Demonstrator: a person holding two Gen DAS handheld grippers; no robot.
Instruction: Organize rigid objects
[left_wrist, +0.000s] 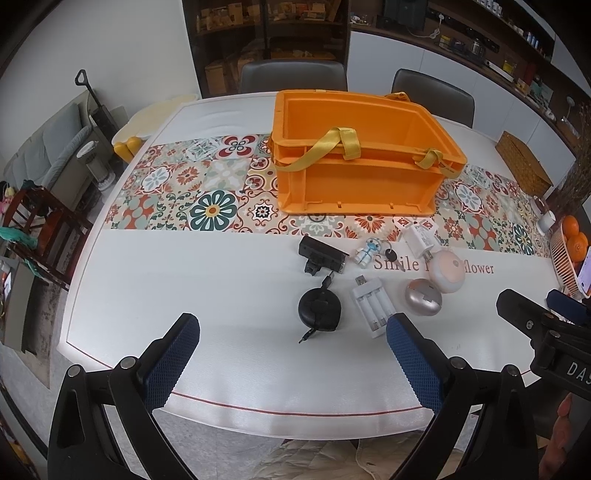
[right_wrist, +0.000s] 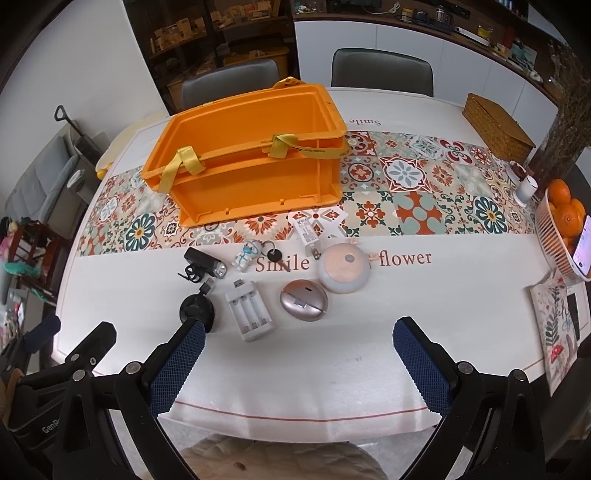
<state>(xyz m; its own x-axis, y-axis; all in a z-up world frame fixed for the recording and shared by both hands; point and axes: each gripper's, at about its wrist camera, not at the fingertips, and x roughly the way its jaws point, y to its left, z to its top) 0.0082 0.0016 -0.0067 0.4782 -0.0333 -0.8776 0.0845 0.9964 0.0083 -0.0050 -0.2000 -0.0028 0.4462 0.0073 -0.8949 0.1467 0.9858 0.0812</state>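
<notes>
Both the left tongs (left_wrist: 291, 343) and right tongs (right_wrist: 298, 349) are black plastic with silver round screws, blue cross-hatched rubber pads (left_wrist: 173, 356), and white lettering on the housing.

An orange crate (right_wrist: 240, 155) (yellow straps, empty) sits upright behind small gadgets (right_wrist: 255, 291) clustered on the table.

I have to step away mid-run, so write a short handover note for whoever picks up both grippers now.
Left gripper: open, empty, above the near table edge. Right gripper: open, empty, likewise.
Orange crate: on the patterned runner, empty as far as visible.
On the table in front of it: bike light, astronaut keychain, white plug, round peach lamp, pink oval case, battery charger, black cable reel.
Done: nothing yet. Left: all seven.
</notes>
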